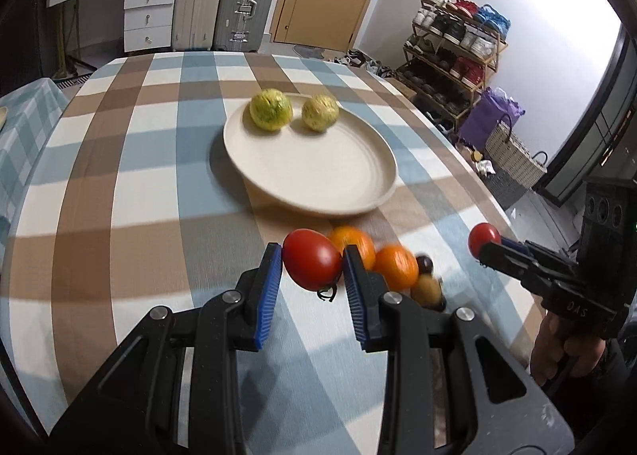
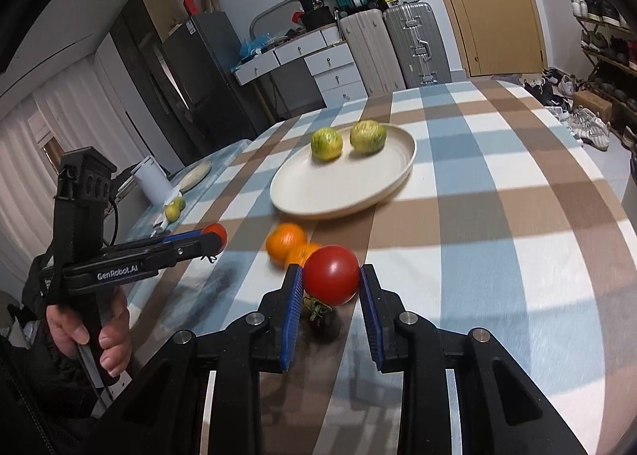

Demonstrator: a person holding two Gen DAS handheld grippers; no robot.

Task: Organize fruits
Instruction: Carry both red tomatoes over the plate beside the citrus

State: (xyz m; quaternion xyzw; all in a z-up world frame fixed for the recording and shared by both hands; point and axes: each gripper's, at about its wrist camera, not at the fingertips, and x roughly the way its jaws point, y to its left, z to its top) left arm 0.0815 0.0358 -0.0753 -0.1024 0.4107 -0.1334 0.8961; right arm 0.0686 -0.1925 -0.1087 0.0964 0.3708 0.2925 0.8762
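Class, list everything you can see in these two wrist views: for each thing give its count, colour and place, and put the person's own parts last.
Round yellow-green fruits: two, yellow-green, on the far side of the plate.
Round cream plate: one, cream, mid-table on the cloth.
Round orange fruits: two, orange, on the cloth just before the plate.
Red tomatoes: two, red, one between the fingers of each gripper.
Small dark and brownish fruits: blurred, count unclear, beside the oranges.
Checked tablecloth: one, blue, brown and white, covering the table.
Suitcases: several, grey, beige and teal, by the door.
Shoe rack: one, by the wall.
Left hand-held gripper: black, blue pads, shut on a tomato.
Right hand-held gripper: same, shut on the other.
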